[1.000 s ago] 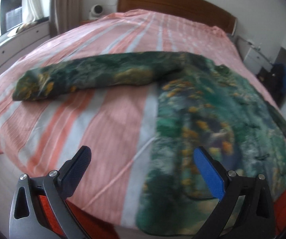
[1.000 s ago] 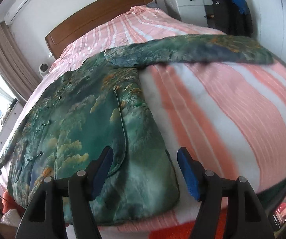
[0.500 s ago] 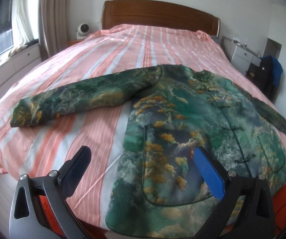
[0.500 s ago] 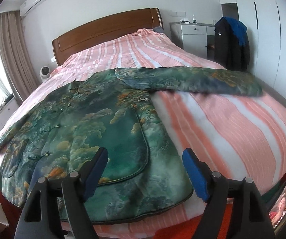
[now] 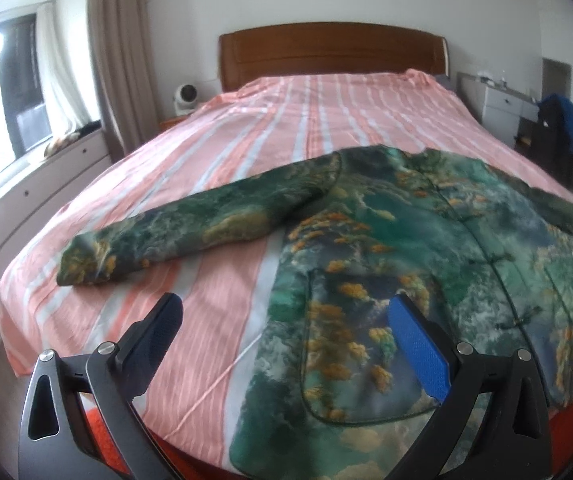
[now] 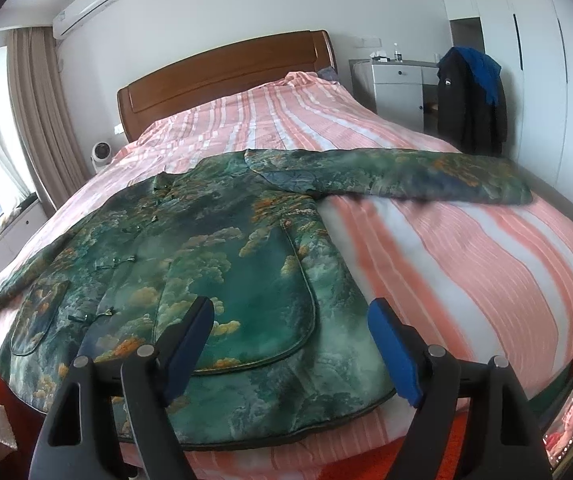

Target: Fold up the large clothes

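Bedroom setting: bed [image 5: 270, 152] with pink-striped cover, wooden headboard [image 5: 332, 54] at 12 o'clock, curtain [image 5: 122, 64] at 10 o'clock in the left view.

Task item: jacket [image 5: 418, 264], green, printed, count one. Lay flat and face up across the near end of the bed, hem toward the cameras, both sleeves spread out sideways. Left sleeve [image 5: 190, 228] reached toward 9 o'clock in the left view; right sleeve [image 6: 406, 176] reached toward 2 o'clock in the right view. Sleeves: two. Patch pockets on the front: two. No fold made yet, as judged from the lie.

Left gripper [image 5: 286, 344]: count one. Jaws stood wide, nothing between the pads, poised above the hem side at 6 o'clock.

Right gripper [image 6: 290, 344]: count one. Jaws were opening, already wide, nothing held, poised above the hem at 6 o'clock.

Other items: phone [image 6: 570, 416] at 5 o'clock in the right view, one; dark coat [image 6: 470, 100] hung at 1 o'clock, one.

Risks, as judged: bedcover pinched along with a sleeve, owing to thin layers lying flush; slippery padded cloth sliding off the bed edge under an uneven pull; sleeve folded askew if gripped too near the cuff.
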Available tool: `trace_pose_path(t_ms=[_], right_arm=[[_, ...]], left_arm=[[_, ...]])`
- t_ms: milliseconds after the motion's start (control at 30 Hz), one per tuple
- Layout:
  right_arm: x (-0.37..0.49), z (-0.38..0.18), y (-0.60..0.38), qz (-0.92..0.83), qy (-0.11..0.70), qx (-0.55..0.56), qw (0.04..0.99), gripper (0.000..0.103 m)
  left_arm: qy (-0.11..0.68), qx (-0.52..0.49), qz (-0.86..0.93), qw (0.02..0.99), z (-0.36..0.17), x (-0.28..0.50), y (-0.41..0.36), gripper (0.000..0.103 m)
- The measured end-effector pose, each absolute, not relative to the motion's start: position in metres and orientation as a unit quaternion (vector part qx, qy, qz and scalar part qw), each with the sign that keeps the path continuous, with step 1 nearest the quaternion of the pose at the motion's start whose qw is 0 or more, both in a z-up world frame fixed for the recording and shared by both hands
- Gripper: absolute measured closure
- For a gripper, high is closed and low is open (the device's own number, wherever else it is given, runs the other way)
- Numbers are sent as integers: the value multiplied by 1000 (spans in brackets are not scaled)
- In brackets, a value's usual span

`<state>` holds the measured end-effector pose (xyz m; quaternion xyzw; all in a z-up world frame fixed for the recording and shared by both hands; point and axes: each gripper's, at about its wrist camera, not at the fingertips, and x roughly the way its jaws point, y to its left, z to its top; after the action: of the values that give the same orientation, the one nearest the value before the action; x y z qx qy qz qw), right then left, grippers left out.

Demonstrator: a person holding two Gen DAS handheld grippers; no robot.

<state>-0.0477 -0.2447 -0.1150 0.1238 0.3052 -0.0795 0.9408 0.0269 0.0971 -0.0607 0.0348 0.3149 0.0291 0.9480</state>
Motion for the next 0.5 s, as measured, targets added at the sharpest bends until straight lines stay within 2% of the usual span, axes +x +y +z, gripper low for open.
trace_pose_path(t_ms=[500], right_arm=[[-45, -121, -249, -72, 312, 138, 937, 24]], left_arm=[[366, 36, -28, 930, -80, 30, 70, 1]])
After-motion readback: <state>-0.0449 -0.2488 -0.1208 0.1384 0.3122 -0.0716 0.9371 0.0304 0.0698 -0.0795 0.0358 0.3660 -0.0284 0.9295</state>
